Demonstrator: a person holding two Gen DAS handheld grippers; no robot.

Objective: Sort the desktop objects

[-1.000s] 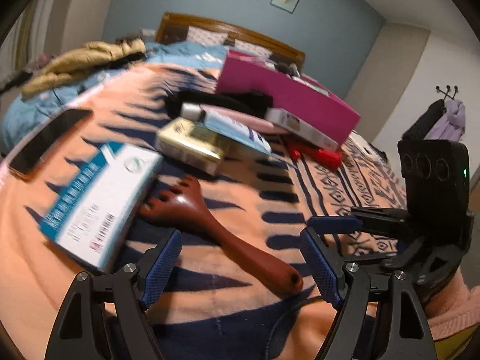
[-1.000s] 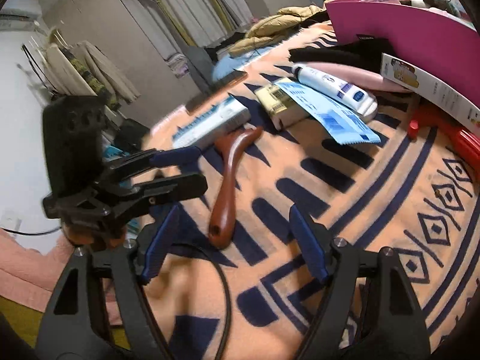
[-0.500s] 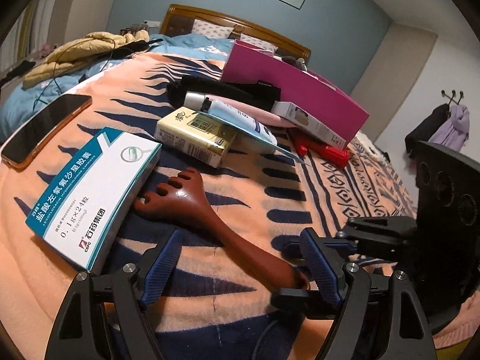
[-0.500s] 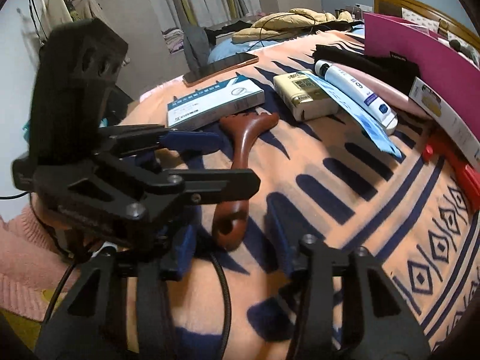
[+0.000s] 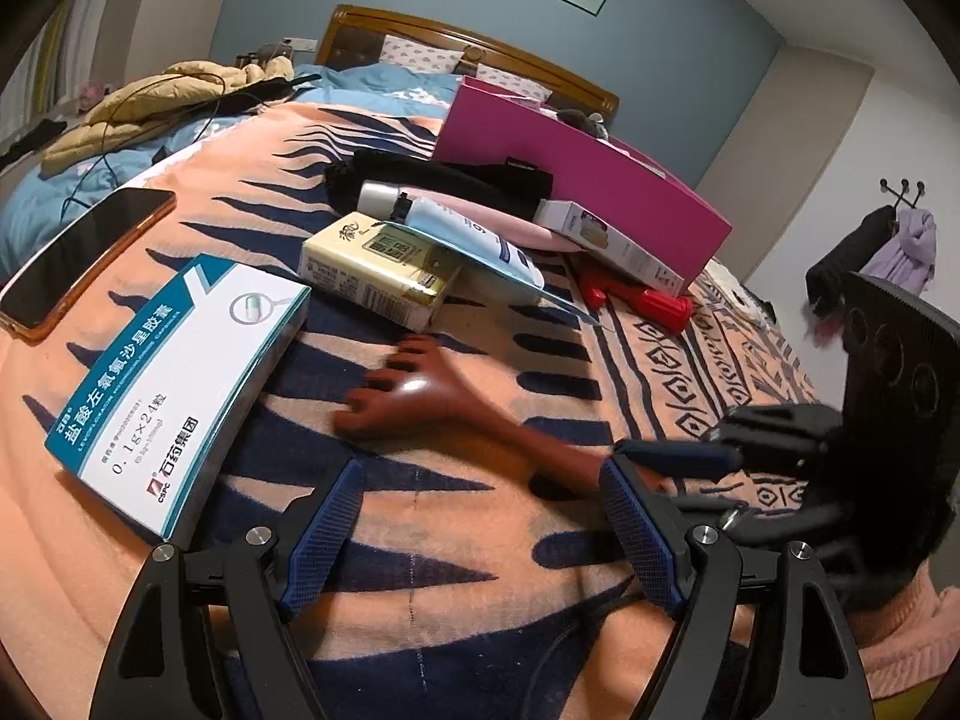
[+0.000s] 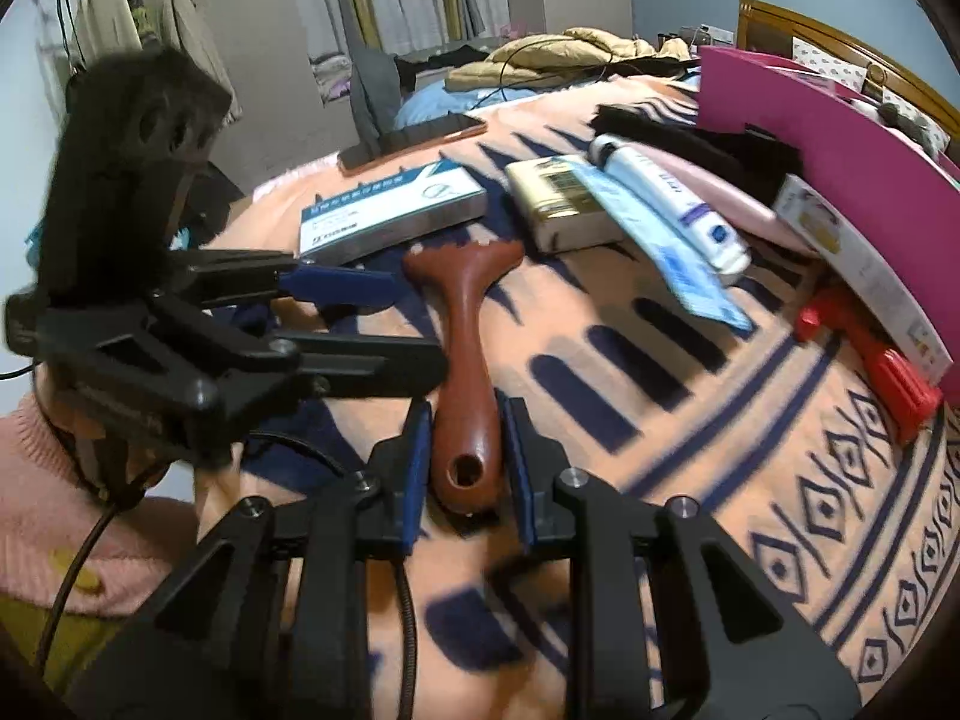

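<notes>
Chinese characters reading 盐酸左氧氟沙星胶囊 are printed in white along the teal band of the medicine box [image 5: 180,384], which is seen lying flat on the patterned blanket [image 5: 480,540]. Beneath them, the strength and count "0.1g×24粒" are printed on the white face, followed by the maker's name 石药集团 and a small "CSPC" logo at the corner nearest the camera. Printing is also carried by the yellow carton [image 5: 378,267], the white tube [image 5: 468,240] and the long white box [image 5: 612,246], but it cannot be read.
</notes>
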